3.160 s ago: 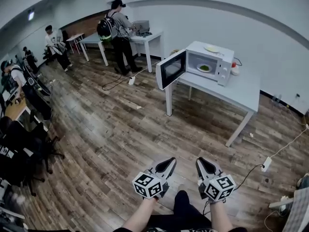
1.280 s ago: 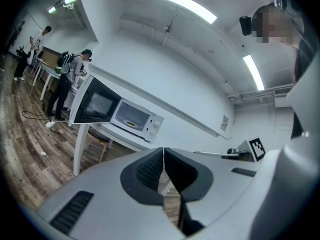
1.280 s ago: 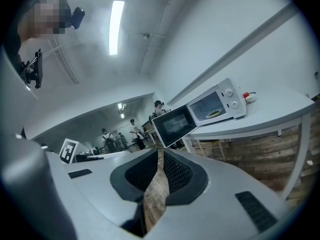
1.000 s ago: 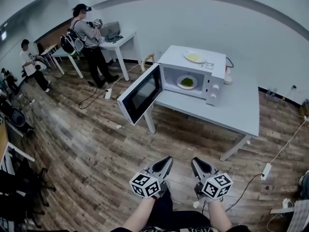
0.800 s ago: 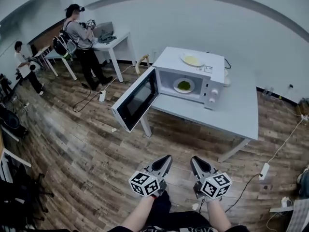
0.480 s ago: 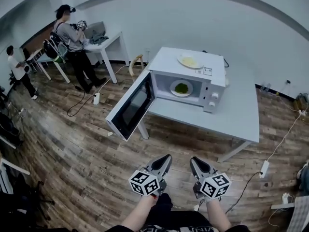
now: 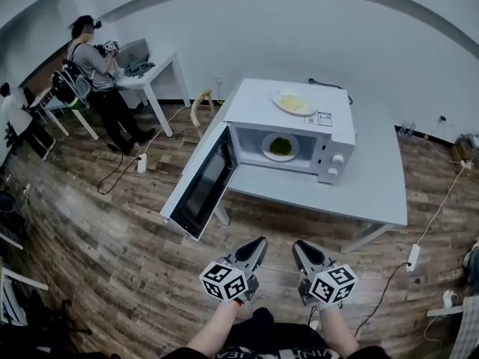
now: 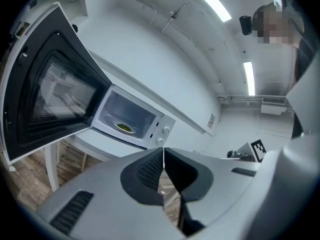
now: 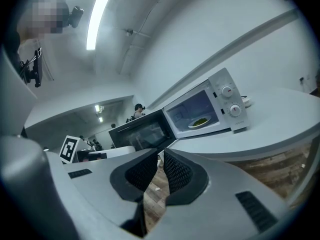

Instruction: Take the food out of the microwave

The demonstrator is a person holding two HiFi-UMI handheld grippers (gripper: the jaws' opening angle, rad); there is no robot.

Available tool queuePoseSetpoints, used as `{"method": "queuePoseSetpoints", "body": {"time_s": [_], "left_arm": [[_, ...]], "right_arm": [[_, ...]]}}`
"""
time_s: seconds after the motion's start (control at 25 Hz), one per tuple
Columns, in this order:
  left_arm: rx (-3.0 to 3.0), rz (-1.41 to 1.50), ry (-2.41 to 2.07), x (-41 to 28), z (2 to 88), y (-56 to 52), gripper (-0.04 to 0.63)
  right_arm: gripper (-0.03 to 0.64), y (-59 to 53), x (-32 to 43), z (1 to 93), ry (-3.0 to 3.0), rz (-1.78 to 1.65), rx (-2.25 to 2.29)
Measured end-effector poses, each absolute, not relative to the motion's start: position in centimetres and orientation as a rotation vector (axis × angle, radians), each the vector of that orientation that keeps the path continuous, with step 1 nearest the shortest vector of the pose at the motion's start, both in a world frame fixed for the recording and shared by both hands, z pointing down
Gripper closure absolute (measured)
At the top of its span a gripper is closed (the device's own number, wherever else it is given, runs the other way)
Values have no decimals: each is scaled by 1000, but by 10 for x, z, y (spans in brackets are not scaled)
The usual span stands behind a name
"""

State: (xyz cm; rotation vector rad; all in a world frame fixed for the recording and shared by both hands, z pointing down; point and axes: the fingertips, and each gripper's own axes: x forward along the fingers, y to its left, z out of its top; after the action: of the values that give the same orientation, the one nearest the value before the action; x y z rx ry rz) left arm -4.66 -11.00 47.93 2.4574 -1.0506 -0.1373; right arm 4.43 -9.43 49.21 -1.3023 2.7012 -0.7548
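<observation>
A white microwave [image 7: 296,118] stands on a white table [image 7: 367,193] with its door [image 7: 200,188] swung wide open. Inside it sits a white plate with green food [image 7: 280,146], also seen as the plate with green food [image 8: 123,128] in the left gripper view and the plate with green food [image 9: 200,122] in the right gripper view. Another plate [image 7: 293,102] lies on top of the microwave. My left gripper [image 7: 260,244] and right gripper [image 7: 298,247] are side by side, short of the table, both shut with nothing between the jaws.
The open door [image 8: 45,84] juts out over the wooden floor toward my left. A power strip and cable [image 7: 413,256] lie on the floor at the right. A person [image 7: 93,69] stands at another white table [image 7: 153,73] at the far left.
The microwave and table have come nearer and grown larger in the head view. Both grippers keep their places at the bottom of the view, still shut.
</observation>
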Motion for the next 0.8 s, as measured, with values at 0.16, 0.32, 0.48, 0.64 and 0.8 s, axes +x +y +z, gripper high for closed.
{"method": "queuePoseSetpoints", "body": {"time_s": [0.16, 0.32, 0.48, 0.64, 0.8], "left_arm": [[2462, -131, -1038, -59, 485, -127, 581], [2461, -139, -1050, -73, 488, -141, 581], [2470, -132, -1021, -74, 490, -142, 581], [2469, -142, -1016, -74, 491, -150, 581], [2474, -131, -1004, -72, 494, -160, 581]], "right_arm": [[563, -112, 34, 498, 2691, -758, -1333], [563, -122, 23, 505, 2681, -769, -1364], [563, -125, 26, 514, 2665, -802, -1400], [563, -135, 20, 513, 2707, -754, -1403], [563, -152, 14, 519, 2739, -754, -1398]]}}
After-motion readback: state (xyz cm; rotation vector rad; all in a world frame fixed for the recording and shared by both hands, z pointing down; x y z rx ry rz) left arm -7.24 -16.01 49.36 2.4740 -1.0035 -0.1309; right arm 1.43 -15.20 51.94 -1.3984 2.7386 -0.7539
